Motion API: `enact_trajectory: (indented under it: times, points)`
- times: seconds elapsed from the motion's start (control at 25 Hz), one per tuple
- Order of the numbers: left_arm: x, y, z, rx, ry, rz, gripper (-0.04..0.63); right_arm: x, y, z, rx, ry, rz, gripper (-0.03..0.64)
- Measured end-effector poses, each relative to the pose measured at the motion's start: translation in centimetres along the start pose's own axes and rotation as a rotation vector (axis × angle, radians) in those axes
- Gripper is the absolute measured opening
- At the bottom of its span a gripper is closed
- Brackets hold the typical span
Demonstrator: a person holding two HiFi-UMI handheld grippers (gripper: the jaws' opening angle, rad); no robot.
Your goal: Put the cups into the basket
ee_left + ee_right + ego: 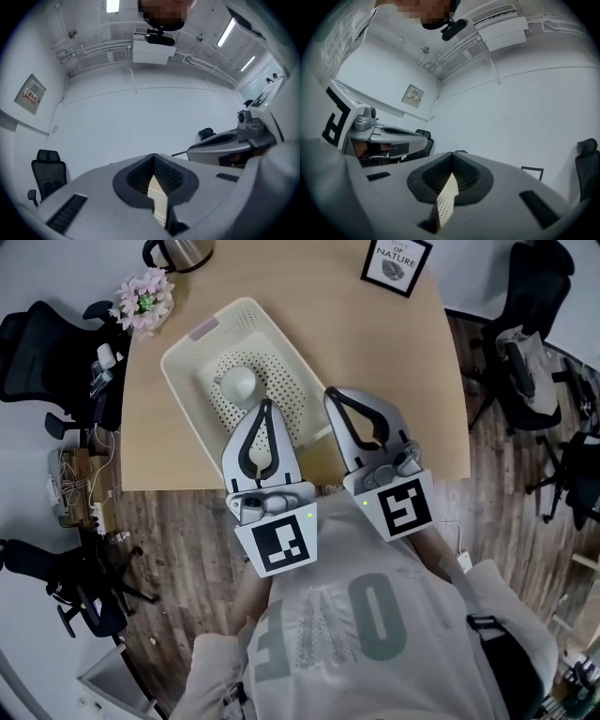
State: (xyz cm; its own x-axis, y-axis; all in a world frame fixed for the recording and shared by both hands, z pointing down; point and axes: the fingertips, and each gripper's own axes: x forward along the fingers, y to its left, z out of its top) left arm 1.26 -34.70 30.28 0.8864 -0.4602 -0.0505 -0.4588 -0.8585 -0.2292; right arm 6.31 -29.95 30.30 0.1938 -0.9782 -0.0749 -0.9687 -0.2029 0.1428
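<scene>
You are holding both tools close in against your chest, side by side, with their marker cubes nearest your body and their tips pointing toward 12 o'clock over the near edge of the table. The left gripper is hanging over the near end of the basket. The right gripper is sitting just beside it at 3 o'clock, leaning slightly toward 11 o'clock, above the basket's near right corner and the bare tabletop. Both are tilting upward, so their own cameras are taking in the white wall rather than the table.

The left fingers are pressing together with nothing between them; only a sliver of the perforated basket is showing below the closed tips. The right fingers are pressing together the same way, also gripping nothing.

One pale cup is lying in the middle of the basket, at 11 o'clock from your left tool and apart from it; it seems to be resting bottom up.

Round the table, a kettle is standing at the far 11 o'clock corner, flowers are sitting at 10 o'clock just beside the basket, and a framed picture is standing at 1 o'clock. Black chairs are flanking the table at 9 and 3 o'clock, well apart from your tools.
</scene>
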Motion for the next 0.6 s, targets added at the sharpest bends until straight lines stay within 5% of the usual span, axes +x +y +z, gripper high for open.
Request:
enact_trajectory:
  times: [0.24, 0.6]
  points:
    - [0.1, -1.1, 0.6, 0.105, 0.001, -0.004, 0.008, 0.1, -0.1, 0.5, -0.011, -0.009, 0.035, -0.002]
    - [0.1, -1.2, 0.6, 0.118, 0.001, -0.015, 0.008, 0.3, 0.2, 0.3, -0.024, -0.009, 0.048, -0.002]
